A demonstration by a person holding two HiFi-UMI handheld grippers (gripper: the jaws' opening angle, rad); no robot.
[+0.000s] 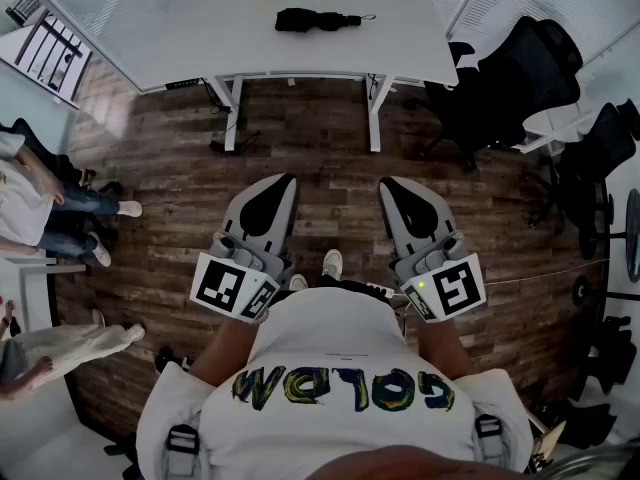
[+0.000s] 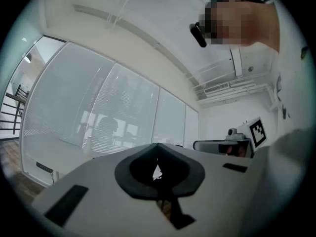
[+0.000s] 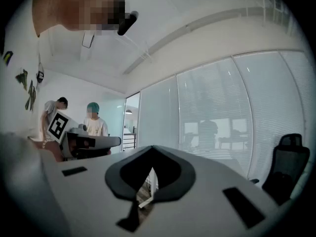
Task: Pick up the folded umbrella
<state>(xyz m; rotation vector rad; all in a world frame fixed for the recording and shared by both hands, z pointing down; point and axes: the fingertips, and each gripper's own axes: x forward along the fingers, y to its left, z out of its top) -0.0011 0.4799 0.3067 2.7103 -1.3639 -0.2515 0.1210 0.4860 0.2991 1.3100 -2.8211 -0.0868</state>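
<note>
Left gripper point(image 1: 284, 181) is held low at the person's waist, jaws pressed together on nothing, aimed ahead over the wooden floor point(image 1: 300, 133). Well ahead of it, the folded umbrella point(image 1: 312, 19) lies on the white table point(image 1: 200, 28), its long axis running side to side across the line of approach, with a thin loop at its right end. Right gripper point(image 1: 388, 184) sits beside its twin, jaws likewise closed and empty. The umbrella falls between their two lines of aim, a shade nearer the left I'd say; either hand would need to travel forward and spread its jaws.
</note>
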